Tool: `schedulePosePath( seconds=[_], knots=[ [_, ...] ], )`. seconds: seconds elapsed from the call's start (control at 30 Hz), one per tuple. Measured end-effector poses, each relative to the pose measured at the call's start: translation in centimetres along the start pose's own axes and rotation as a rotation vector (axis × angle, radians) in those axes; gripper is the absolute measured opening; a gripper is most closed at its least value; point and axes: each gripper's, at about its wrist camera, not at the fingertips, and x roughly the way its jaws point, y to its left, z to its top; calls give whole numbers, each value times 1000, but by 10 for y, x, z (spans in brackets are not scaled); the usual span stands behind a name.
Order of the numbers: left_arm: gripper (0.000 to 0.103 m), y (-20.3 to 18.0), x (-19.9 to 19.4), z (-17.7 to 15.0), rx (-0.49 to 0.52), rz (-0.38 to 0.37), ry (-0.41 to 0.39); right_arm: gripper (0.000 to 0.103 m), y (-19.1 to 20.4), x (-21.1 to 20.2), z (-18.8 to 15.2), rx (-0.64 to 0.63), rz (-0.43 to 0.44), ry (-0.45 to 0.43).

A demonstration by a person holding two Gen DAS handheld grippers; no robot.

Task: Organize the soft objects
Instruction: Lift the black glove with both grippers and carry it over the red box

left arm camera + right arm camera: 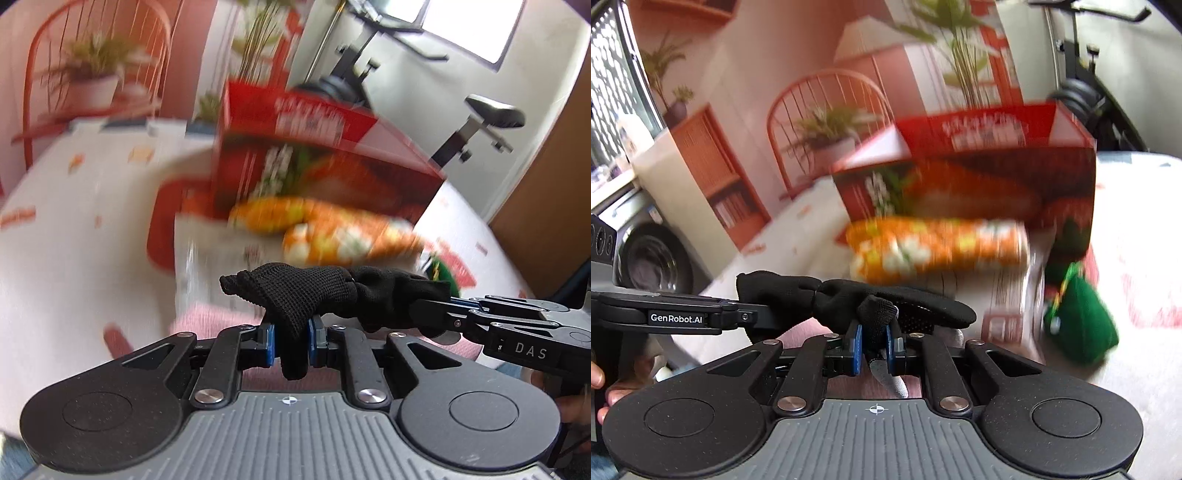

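Black glove mid-handling, other soft items not yet sorted
Left gripper [290,341] and right gripper [873,343] both pinch the black glove [295,291] near; the orange roll [325,229] and green pouch [1078,314] lie beyond by the red box [317,155]
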Motion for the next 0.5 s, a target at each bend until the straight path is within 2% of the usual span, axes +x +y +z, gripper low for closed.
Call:
schedulePosePath(
  seconds=[0.13,0.37,0.5],
  knots=[
    [17,-8,-9,31,31,-7,-64,11,-5,-12,28,7,17,-73],
    [17,-31,-5,96,85,-7,-158,11,-16,-14,94,-53,-12,-159],
    [17,-38,12,136,94,-27,-165,11,-24,-6,134,-120,-36,-181]
  ],
)
